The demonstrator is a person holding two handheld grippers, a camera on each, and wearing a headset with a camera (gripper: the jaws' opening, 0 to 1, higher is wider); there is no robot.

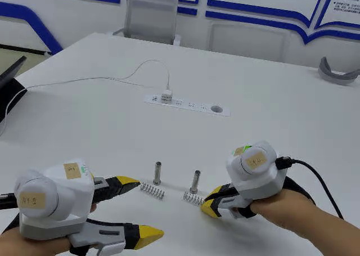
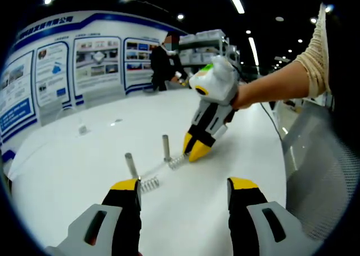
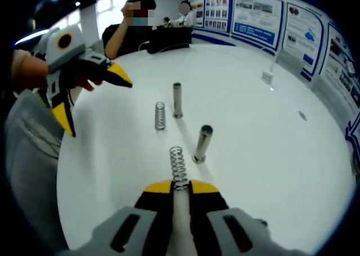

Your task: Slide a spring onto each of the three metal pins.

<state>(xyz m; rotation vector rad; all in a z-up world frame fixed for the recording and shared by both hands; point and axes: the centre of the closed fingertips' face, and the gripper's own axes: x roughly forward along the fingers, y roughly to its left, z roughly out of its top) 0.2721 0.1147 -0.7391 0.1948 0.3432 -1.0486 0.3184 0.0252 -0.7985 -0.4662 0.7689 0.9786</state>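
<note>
Left tongs are spread wide with nothing between them. They sit low over the counter, one tip just beside the end of the left spring.

Right tongs are pressed together, pinching one end of the right spring. That spring lies roughly flat, its free end pointing at the base of the right pin (touching or not, can't tell).

The left spring lies loose on the counter, close beside the left pin, not on it. Both pins stand upright and bare, near each other, between the two tongs.

Further back, a socket strip is set flush in the counter, with a white cable running off to the left.
</note>
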